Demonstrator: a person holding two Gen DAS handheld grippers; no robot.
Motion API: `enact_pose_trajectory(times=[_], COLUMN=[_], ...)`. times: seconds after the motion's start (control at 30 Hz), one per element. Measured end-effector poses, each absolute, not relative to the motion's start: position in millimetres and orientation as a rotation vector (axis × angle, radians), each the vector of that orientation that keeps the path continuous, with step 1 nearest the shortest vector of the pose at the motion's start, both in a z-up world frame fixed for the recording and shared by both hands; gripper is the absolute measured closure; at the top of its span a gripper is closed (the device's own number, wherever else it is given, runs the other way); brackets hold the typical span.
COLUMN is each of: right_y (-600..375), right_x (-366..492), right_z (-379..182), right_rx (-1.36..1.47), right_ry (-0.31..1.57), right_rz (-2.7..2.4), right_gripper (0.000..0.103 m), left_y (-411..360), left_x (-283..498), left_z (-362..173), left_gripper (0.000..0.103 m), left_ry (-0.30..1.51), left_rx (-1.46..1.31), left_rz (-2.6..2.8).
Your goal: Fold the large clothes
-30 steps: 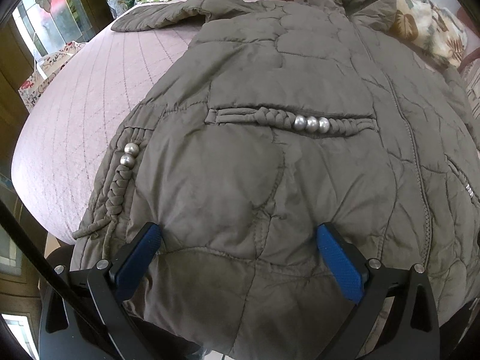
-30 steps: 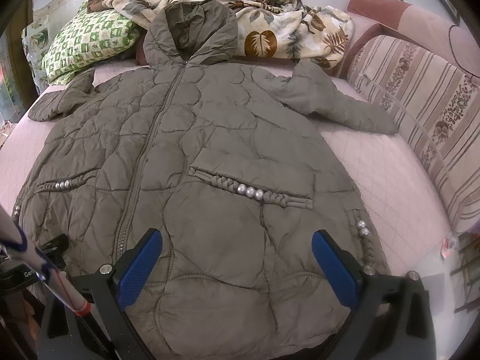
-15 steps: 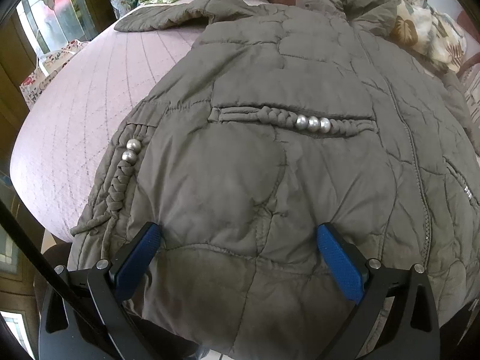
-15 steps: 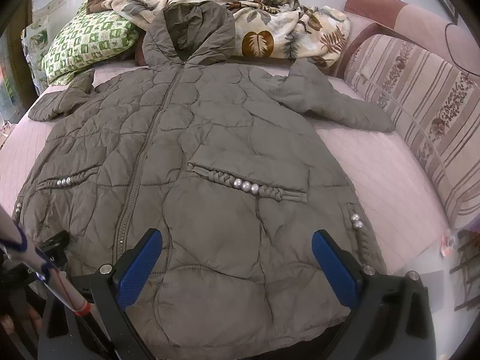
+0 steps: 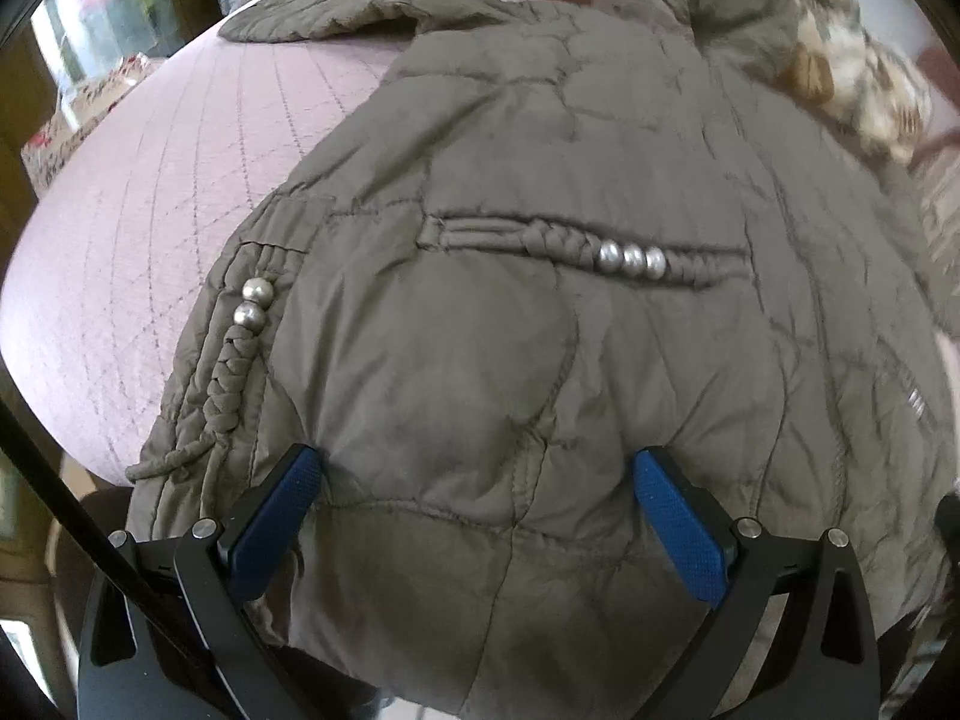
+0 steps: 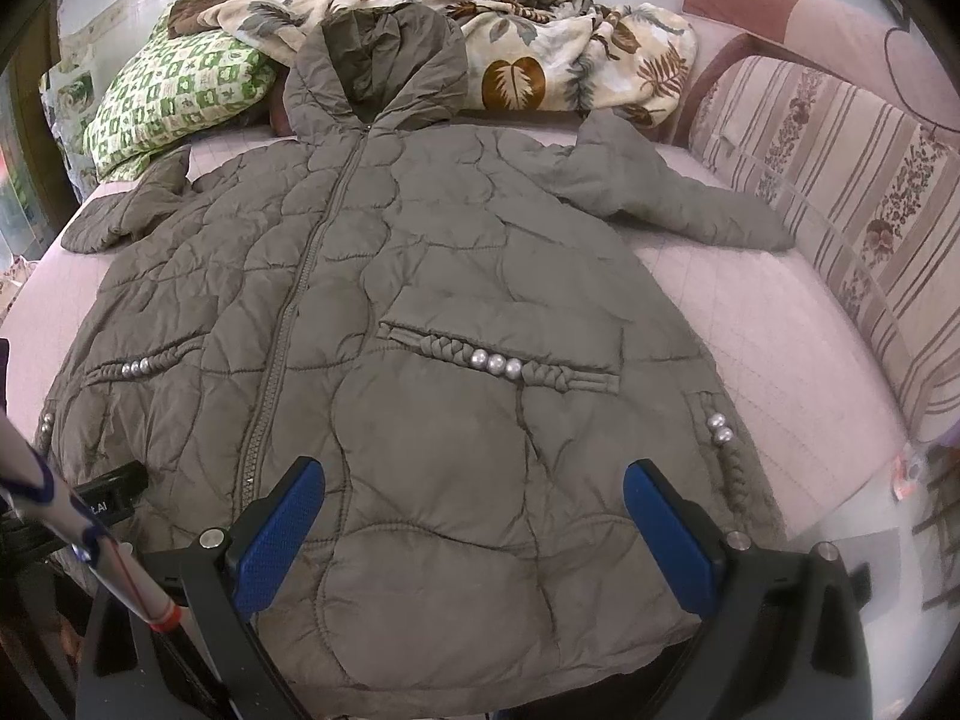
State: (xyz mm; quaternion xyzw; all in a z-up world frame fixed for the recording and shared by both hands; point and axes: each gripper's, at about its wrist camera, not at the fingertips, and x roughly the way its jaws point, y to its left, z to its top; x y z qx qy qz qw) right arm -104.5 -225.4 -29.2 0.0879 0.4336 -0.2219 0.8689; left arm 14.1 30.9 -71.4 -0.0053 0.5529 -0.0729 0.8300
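Observation:
A large olive quilted hooded coat (image 6: 456,276) lies spread flat, front up, on a pink quilted bed (image 6: 774,336), zipper closed, sleeves out to both sides, hood at the far end. It also fills the left wrist view (image 5: 540,300). My left gripper (image 5: 474,480) is open, its blue fingers straddling the coat's left hem area, below the braided pocket with silver beads (image 5: 630,258). My right gripper (image 6: 474,486) is open over the right hem area, below the other beaded pocket (image 6: 498,363).
A green patterned pillow (image 6: 174,96) and a leaf-print blanket (image 6: 540,48) lie at the head of the bed. A striped cushion wall (image 6: 840,192) borders the right side. The bed's left edge (image 5: 72,360) drops off near the left gripper.
My left gripper has moved closer in over the hem. My right gripper has pulled back a little, so more of the hem shows.

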Motion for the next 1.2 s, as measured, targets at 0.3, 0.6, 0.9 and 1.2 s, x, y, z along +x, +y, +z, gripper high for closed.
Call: enact_pose_trajectory(times=[0.3, 0.6, 0.9, 1.2], right_y=[-227, -230, -238, -240], right_x=[-105, -106, -109, -111], right_z=[-33, -36, -42, -44], right_rx=[0.207, 0.240, 0.275, 0.284], right_ry=[0.905, 0.895, 0.894, 0.900], right_rz=[-0.456, -0.436, -0.434, -0.428], right_gripper=[0.001, 0.001, 0.001, 0.001], left_y=[37, 25, 24, 8], left_x=[20, 38, 41, 26], left_z=[-72, -74, -76, -77], left_gripper=[0.000, 0.000, 0.000, 0.000], left_ry=[1.197, 1.299, 1.263, 1.185], left_rx=[-0.025, 0.023, 0.052, 0.127], left_rz=[-0.176, -0.162, -0.187, -0.172])
